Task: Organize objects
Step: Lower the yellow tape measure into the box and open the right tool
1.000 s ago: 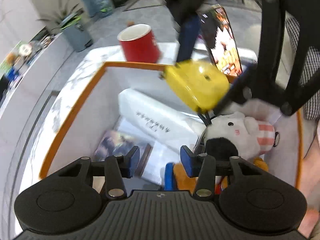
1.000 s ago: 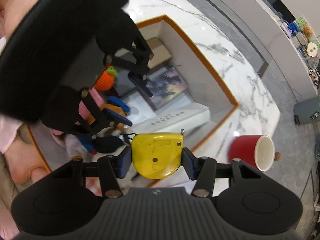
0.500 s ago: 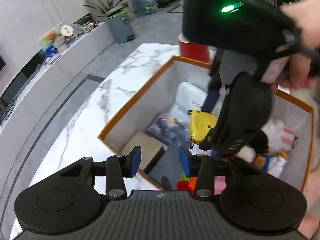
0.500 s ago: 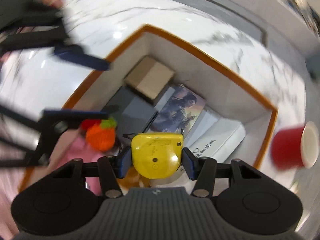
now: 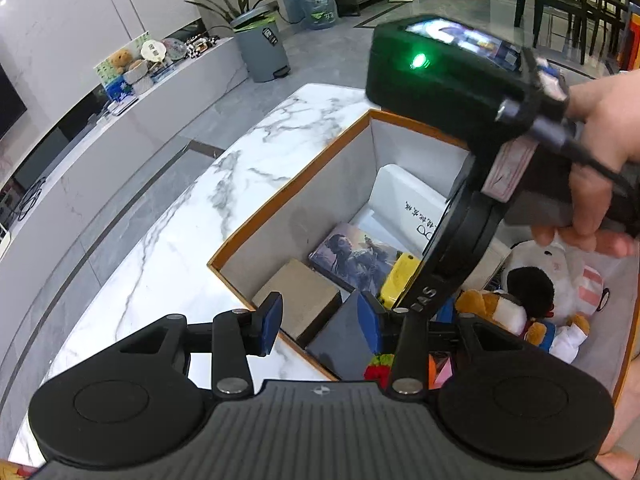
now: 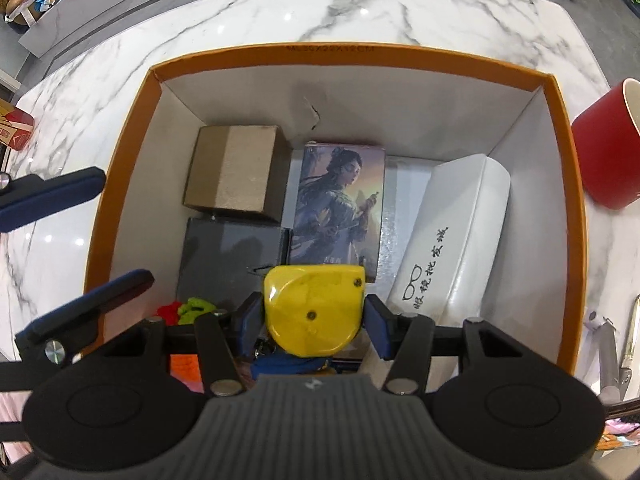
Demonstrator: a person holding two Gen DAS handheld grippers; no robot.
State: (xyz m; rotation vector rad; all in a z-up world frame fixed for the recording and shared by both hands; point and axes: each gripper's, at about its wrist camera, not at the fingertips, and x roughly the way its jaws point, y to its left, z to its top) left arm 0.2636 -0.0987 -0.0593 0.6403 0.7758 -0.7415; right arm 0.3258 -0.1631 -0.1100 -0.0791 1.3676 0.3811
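My right fingers (image 6: 314,316) clamped yellow tape measure (image 6: 314,312), hung inside orange box (image 6: 320,58), free floor straight below beside picture box (image 6: 338,204); my left fingers (image 5: 318,322) gaped empty at box rim

Bright, even indoor light; sharp frames, fisheye-bent edges, slight tabletop (image 6: 280,20) glare.

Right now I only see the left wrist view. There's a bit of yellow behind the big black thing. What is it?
Observer: A yellow tape measure, clamped in the right gripper above the things in the orange-rimmed box.
Operator: Is anything outside the box on the far side?
Observer: Yes, a red mug stands on the marble table beside the box's right wall.
Operator: What's under the tape measure?
Observer: A dark grey box and a picture card box lie just ahead of it.
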